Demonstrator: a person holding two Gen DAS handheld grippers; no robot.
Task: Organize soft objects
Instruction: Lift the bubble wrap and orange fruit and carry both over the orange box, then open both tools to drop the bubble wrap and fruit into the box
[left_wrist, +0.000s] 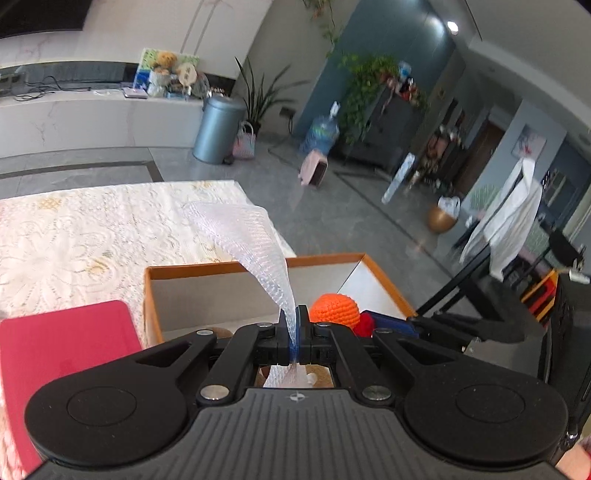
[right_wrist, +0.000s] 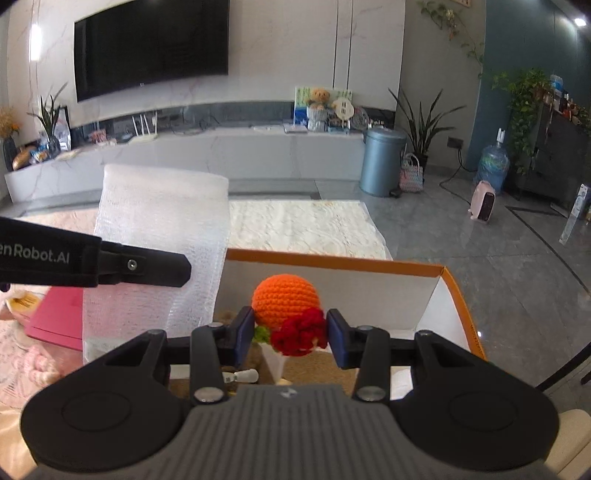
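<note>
My left gripper (left_wrist: 295, 317) is shut on a white foam net sleeve (left_wrist: 255, 243), which stands up and curls forward above the pads. In the right wrist view the same net sleeve (right_wrist: 159, 240) hangs wide beside the left gripper's black finger (right_wrist: 147, 266). My right gripper (right_wrist: 290, 328) holds a crochet flower bunch, an orange ball (right_wrist: 286, 299) with a red bloom (right_wrist: 301, 336), between its blue pads. Both grippers hover over an open orange-rimmed cardboard box (right_wrist: 332, 260). The left wrist view shows the orange ball (left_wrist: 334, 308) just right of the left fingers.
The box (left_wrist: 192, 271) sits near the right corner of a table under a white lace cloth (left_wrist: 74, 229). A red folder (left_wrist: 62, 369) lies left of the box, with pink knitted things (right_wrist: 33, 365) beyond it. Grey floor drops away on the right.
</note>
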